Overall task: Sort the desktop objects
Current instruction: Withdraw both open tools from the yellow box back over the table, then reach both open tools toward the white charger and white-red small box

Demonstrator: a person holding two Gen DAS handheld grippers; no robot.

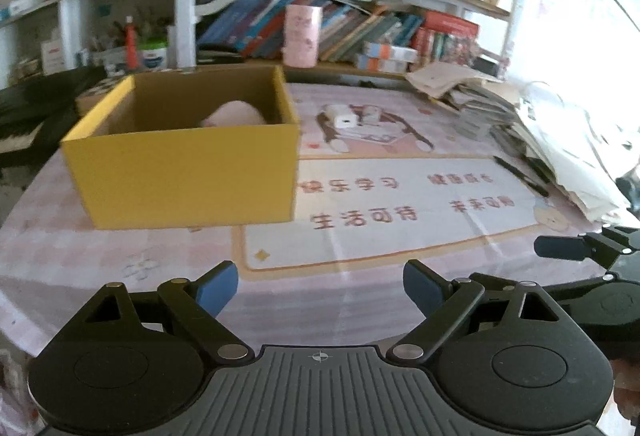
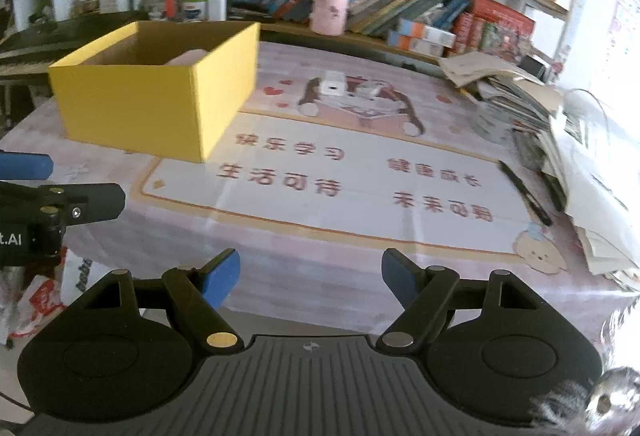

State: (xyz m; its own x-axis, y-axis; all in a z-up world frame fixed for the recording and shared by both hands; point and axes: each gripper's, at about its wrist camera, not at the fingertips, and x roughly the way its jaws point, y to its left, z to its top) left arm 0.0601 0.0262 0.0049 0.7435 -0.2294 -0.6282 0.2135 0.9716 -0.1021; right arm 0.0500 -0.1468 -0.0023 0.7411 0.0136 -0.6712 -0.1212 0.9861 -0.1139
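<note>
The left gripper (image 1: 320, 286) is sitting at six o'clock in its own wrist view, its two blue-padded fingers (image 1: 218, 286) spread wide apart and holding nothing, hovering over the near edge of a desk covered by a pink cartoon desk mat (image 1: 400, 236). The right gripper (image 2: 311, 278) is showing the same way at six o'clock in its view, fingers gaping wide and holding nothing. Each gripper is appearing at the edge of the other's view: the right one at three o'clock in the left view, the left one at nine o'clock in the right view. Beyond the left gripper, at about eleven o'clock, a yellow cardboard box (image 1: 188, 172) is standing open on the mat, with a pale pink rounded object (image 1: 236, 114) lying inside against its far right corner. At one o'clock, toward the back of the mat, a small white charger-like block (image 1: 342, 116) is resting on the printed cartoon. At two to three o'clock a black pen (image 1: 520, 176) is lying beside a sloping pile of papers and books (image 1: 560, 140). A pink cup (image 1: 302, 36) is standing at twelve o'clock before a crowded bookshelf (image 1: 360, 24).
</note>
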